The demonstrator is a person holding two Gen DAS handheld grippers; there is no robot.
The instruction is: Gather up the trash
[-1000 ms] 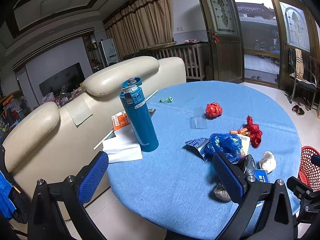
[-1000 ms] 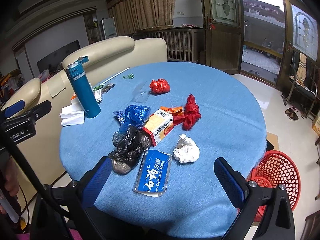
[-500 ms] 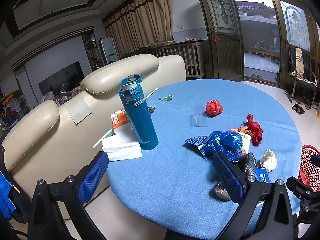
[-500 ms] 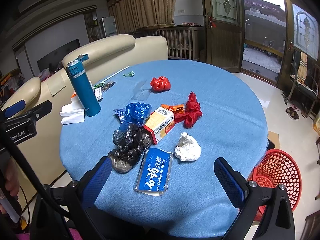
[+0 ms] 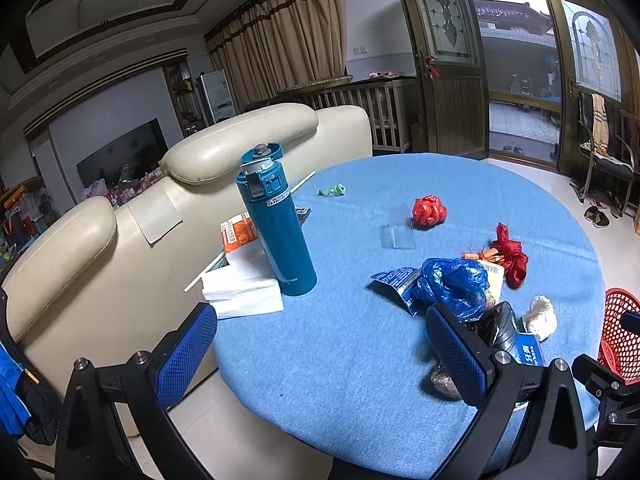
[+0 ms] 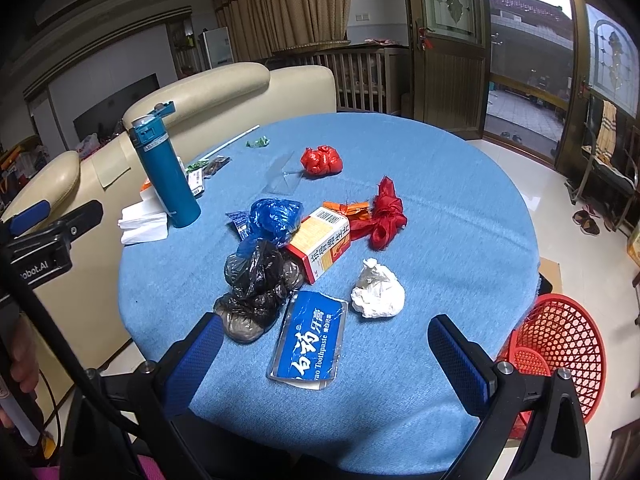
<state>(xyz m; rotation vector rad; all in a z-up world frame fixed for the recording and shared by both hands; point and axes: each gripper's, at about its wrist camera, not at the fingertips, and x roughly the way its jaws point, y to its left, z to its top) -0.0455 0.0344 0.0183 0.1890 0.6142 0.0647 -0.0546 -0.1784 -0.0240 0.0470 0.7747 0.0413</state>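
right gripper (image 6: 324,354) spread wide, empty, over the toothpaste box (image 6: 310,338); left gripper (image 5: 320,344) likewise (red basket (image 6: 560,348) beside table).

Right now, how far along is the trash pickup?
Done: nothing evident; the red basket beside the table looks empty where visible. In hand: nothing; left gripper and right gripper are both open. Left: all of it, including the toothpaste pack, white wad, black bags, blue bag.

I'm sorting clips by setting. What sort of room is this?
Most likely a home living room: a cream sofa, a round table strewn with trash, curtains, and glazed doors to a yard.
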